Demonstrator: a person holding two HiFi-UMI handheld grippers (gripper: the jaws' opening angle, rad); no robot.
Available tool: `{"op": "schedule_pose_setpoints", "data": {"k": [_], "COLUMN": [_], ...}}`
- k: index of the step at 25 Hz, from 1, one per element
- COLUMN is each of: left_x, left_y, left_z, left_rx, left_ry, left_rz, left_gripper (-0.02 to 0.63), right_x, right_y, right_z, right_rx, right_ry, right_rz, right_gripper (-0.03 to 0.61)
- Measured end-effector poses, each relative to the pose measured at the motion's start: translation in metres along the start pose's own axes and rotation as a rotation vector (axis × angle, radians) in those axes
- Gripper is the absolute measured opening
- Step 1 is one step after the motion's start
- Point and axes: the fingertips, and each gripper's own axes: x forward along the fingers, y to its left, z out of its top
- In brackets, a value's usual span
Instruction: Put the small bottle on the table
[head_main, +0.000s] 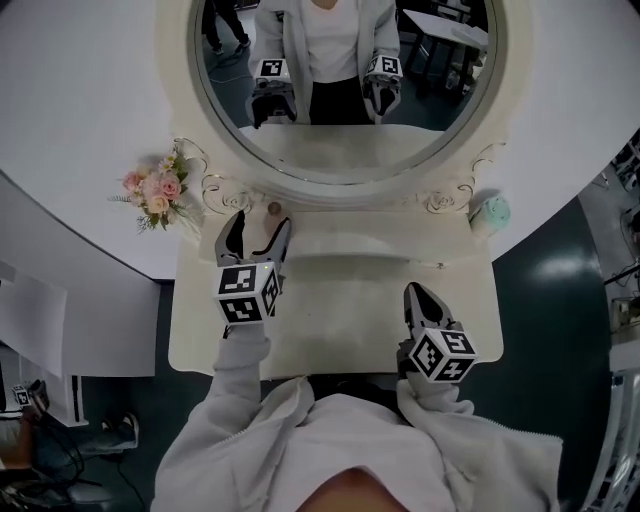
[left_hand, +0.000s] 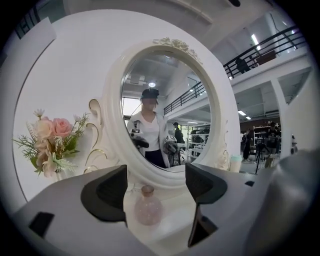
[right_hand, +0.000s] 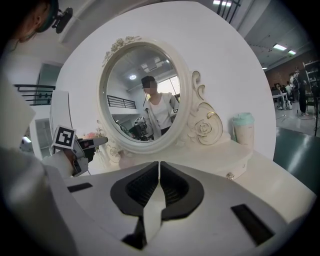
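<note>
Standing upright on the cream-white dressing counter (head_main: 345, 335), the small round pink glass bottle (head_main: 274, 209) sat at the foot of the oval mirror (head_main: 345, 150). The left claw (head_main: 262, 226) hung just at the bottle's 6 o'clock with its jaws spread wide. In the left gripper view the bottle (left_hand: 148, 206) showed in the gap just beyond them, and neither pad touched it, so the left claw (left_hand: 155, 186) held nothing. At about 4 o'clock from it, well apart, the right claw (head_main: 417, 295) hovered over the counter's front part. Its jaws were pressed together with nothing between them (right_hand: 159, 176). A bouquet of pink flowers (head_main: 155, 192) stood at the bottle's 9 o'clock. A mint-green lidded cup (head_main: 490, 212) stood at its 3 o'clock.
</note>
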Motion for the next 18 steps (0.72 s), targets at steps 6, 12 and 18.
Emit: {"op": "schedule_pose_setpoints", "data": {"k": [6, 12, 18], "left_x": [-0.033, -0.057, -0.079], "left_y": [-0.025, -0.052, -0.074], "left_z": [0.000, -0.010, -0.030], "left_rx": [-0.040, -0.056, -0.052], "left_ry": [-0.001, 0.011, 0.016], "left_rz": [-0.075, -0.141, -0.161], "left_gripper": [0.362, 0.323, 0.166], "right_x": [0.009, 0.012, 0.014], "right_y": [0.013, 0.013, 0.028], "right_z": [0.003, 0.004, 0.002], "right_rx": [-0.023, -0.020, -0.042], "right_ry": [-0.008, -0.004, -0.004], "right_rz": [0.051, 0.059, 0.103], "right_gripper": [0.035, 0.035, 0.035]}}
